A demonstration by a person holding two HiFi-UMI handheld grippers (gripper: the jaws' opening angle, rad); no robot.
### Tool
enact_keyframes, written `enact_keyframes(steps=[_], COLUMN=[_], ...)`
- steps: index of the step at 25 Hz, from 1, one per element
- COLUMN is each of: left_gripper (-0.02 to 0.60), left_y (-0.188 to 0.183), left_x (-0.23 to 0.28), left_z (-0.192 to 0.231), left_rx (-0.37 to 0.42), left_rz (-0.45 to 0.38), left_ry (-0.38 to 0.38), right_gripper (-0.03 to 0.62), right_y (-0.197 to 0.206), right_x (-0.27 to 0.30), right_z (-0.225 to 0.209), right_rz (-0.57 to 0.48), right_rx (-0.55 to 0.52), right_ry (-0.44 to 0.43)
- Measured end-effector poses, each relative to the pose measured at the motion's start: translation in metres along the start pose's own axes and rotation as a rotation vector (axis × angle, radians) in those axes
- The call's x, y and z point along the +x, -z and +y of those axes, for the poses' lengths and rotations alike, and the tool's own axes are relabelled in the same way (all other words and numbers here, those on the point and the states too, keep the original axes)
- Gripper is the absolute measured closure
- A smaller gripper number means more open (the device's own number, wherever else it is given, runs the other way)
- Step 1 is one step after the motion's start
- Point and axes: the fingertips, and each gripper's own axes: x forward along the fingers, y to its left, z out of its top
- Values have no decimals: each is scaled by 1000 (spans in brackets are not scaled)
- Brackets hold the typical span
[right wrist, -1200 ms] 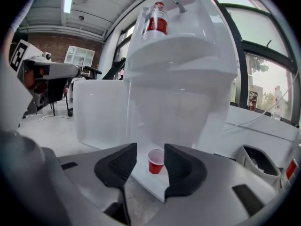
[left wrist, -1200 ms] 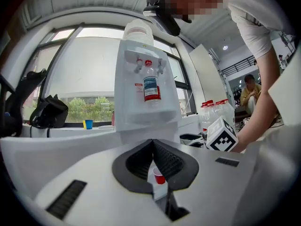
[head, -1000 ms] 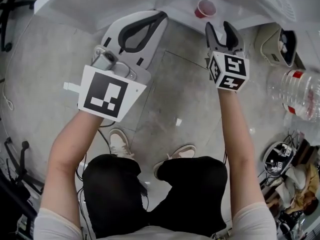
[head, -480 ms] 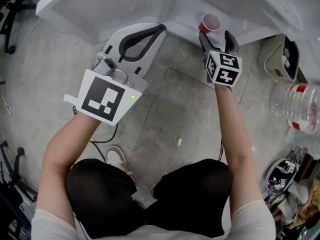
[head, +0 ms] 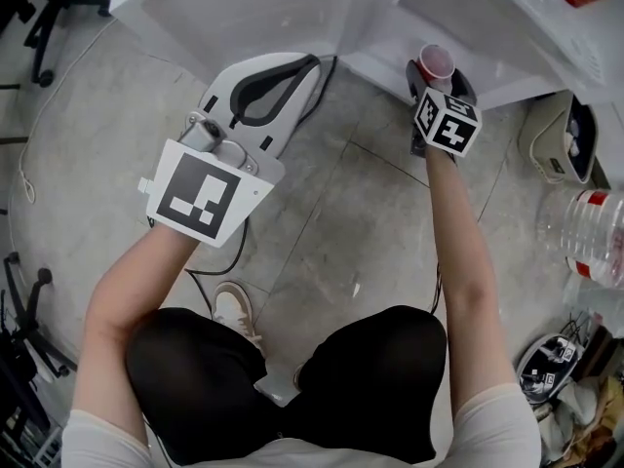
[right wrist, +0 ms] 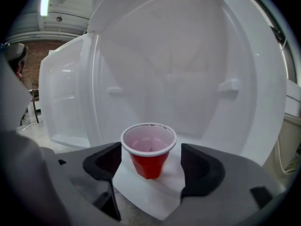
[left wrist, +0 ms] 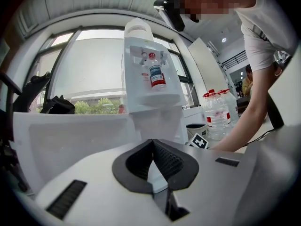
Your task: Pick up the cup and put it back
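A small round cup (right wrist: 148,155) of shiny red plastic, white inside and wider at the top, is seen standing upright on a smooth white ledge (right wrist: 155,194). It is found between the two dark pads (right wrist: 200,166) of the right gripper (right wrist: 151,166). Its jaws have just been opening and are spread wide. A gap is left on each side, so the cup is not touched. Behind the cup a smooth white plastic wall (right wrist: 188,69) is curved round it.

The left gripper (left wrist: 153,144) is held off to the side above the grey floor (head: 341,222). Its jaws are pressed together at the tips, and nothing is held between them. Black and white square markers are carried on both grippers, and no words are printed there.

Past the left gripper a white water dispenser (left wrist: 151,102) is seen, with a small bottle (left wrist: 157,75) with a red top on its front. The bottle's label is too small to be read. Big clear water jugs (left wrist: 217,114) with red labels are stood beside it
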Motion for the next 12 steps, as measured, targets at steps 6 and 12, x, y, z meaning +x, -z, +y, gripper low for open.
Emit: enact_keyframes(steps=[6, 12], left_gripper=[557, 557], left_y=[7, 9], left_x=[0, -4], left_z=[2, 0], left_rx=[-3, -7], left_rz=[17, 37], left_ry=[-8, -12], right_gripper=[220, 221], right_y=[1, 0], right_x=[6, 8], right_z=[1, 6], right_rz=[-5, -14], right_rx=[-18, -21], right_ry=[-13, -24])
